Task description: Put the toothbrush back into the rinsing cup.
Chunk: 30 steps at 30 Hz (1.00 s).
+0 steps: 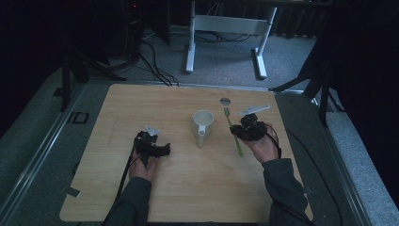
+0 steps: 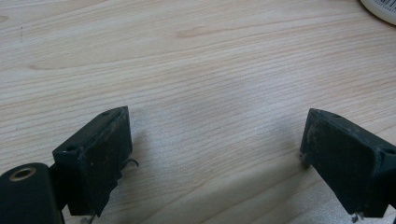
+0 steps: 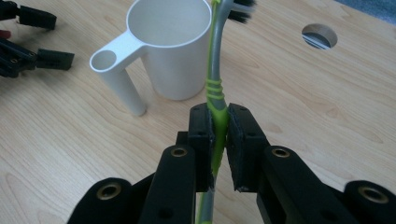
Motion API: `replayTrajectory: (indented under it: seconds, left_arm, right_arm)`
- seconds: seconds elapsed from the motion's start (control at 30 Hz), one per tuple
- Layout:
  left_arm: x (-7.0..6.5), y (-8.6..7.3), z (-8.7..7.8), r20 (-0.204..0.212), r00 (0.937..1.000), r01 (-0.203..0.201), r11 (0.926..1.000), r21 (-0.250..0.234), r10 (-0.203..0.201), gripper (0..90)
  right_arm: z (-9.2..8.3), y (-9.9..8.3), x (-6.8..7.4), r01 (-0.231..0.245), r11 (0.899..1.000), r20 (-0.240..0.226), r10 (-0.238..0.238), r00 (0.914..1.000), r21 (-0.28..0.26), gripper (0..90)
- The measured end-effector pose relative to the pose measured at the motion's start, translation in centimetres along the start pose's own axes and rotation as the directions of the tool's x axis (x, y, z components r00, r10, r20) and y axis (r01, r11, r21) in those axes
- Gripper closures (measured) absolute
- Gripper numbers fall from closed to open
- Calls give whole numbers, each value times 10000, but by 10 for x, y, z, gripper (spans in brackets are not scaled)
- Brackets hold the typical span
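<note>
Right claw [image 3: 219, 128] clamped tight on green toothbrush [image 3: 215, 88], just beside white cup [image 3: 175, 60], empty inside. Left claw [image 2: 215, 154] spread wide, holding nothing, over bare surface [image 2: 196, 70].

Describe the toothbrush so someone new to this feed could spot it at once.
Start at the wooden table and find the white cup near its middle. Just right of it, the right gripper is shut on the toothbrush. It is the one thin lime-green and grey stick there, with dark bristles at its far end.
</note>
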<state>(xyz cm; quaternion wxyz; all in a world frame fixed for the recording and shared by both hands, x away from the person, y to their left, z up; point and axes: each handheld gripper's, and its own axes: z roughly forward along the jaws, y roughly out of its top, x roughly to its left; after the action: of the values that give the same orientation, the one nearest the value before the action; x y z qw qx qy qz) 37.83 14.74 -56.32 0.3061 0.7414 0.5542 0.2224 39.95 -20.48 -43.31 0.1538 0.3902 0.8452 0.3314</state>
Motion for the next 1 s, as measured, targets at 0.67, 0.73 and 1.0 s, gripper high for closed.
replayTrajectory:
  seconds: [0.67, 0.73, 1.0]
  left_arm:
    - [0, 0, 0, 4, 10000, -8, 10000, 20, 8, 93]
    - [0, 0, 0, 0, 10000, -9, 10000, 13, 9, 93]
    - [0, 0, 0, 1, 10000, -9, 10000, 15, 9, 93]
  right_arm:
    - [-6, 4, 4, 97, 9961, 41, -93, 9999, -871, 804]
    - [-6, 4, 4, 65, 9952, 34, -62, 10000, -980, 804]
    - [-7, 5, 4, -21, 9915, 73, 31, 10000, -1298, 804]
